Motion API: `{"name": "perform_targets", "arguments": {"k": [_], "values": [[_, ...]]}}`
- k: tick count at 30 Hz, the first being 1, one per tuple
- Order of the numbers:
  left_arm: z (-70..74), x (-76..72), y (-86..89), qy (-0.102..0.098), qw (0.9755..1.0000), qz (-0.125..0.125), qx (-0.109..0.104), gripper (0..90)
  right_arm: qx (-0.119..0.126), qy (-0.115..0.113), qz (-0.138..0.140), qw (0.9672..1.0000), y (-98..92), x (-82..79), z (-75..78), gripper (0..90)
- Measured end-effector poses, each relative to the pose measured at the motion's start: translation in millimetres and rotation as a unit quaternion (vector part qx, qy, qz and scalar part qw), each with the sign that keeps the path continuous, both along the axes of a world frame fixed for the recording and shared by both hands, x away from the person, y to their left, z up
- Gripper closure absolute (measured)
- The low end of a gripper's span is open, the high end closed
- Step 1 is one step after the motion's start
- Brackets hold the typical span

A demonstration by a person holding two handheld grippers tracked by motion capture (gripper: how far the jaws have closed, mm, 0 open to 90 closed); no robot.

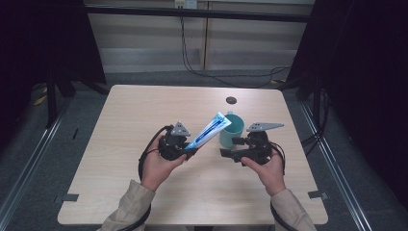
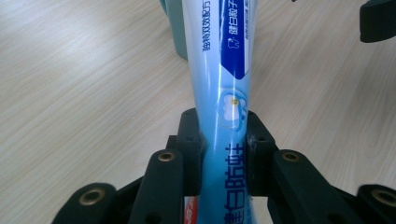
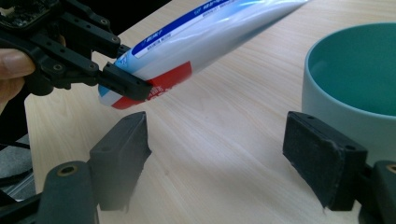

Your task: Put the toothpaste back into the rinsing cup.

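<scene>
A blue and white plastic toothpaste tube (image 1: 209,131) with a red band near its flat crimped end is held by the left gripper (image 1: 188,152). In the left gripper view, the tube (image 2: 219,74) is seen running straight up between the 2 black fingers (image 2: 189,140), whose pads are pressed against its sides near the lower end, so the fingers are clamped on the tube. In the high view the tube is tilted, its gripped end low over the pale wooden bench (image 1: 144,110) and its far end raised above the rim of a teal ceramic cup (image 1: 232,131). The cup is stood on the bench right of the middle, just beside the right gripper (image 1: 228,147).

The right gripper is held in the person's right hand (image 1: 269,168) near the cup, with nothing between its fingers. In the right gripper view, its 2 black fingers (image 3: 122,149) are seen wide apart over bare bench (image 3: 219,154), and the teal cup (image 3: 355,74) is seen close behind the right-hand finger. Farther off in that view, the tube (image 3: 196,42) is seen slanting upward from the left gripper (image 3: 128,84), which is closed on the end with the red band.

The left hand (image 1: 159,166) is wrapped around the body of its gripper. A small dark round disc (image 1: 231,100) is set in the bench surface beyond the cup.
</scene>
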State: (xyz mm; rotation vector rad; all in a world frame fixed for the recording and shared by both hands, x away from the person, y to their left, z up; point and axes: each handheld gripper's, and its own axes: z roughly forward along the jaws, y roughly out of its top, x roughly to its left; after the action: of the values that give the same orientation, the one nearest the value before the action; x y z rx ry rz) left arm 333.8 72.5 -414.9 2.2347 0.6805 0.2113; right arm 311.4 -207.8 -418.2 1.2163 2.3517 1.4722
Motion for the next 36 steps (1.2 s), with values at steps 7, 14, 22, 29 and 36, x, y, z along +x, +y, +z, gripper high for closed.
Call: {"name": "perform_targets", "arguments": {"k": [7,14,22,29,36], "values": [[-1.3,-1.0,-4.8,0.001,1.0,-0.003,-0.002,73.2,0.006,0.002,0.002,1.0,6.5,2.8,1.4,22.6],[-0.7,-2.7,-9.9,-0.003,0.9999,-0.008,-0.008,73.2,0.011,0.006,-0.001,0.9999,10.0,6.5,3.5,22.6],[0.6,-4.8,-15.2,-0.006,0.9998,-0.014,-0.009,73.1,0.023,0.014,-0.01,0.9996,9.6,8.2,-0.2,22.4],[0.2,-6.4,-21.3,-0.007,0.9998,-0.019,-0.008,73.1,0.036,0.012,-0.012,0.9992,10.2,9.0,3.3,22.1],[-1.9,-7.4,-25.7,-0.006,0.9997,-0.02,-0.015,73.1,0.043,0.016,-0.018,0.9988,9.8,9.8,5.8,22.0]]}}
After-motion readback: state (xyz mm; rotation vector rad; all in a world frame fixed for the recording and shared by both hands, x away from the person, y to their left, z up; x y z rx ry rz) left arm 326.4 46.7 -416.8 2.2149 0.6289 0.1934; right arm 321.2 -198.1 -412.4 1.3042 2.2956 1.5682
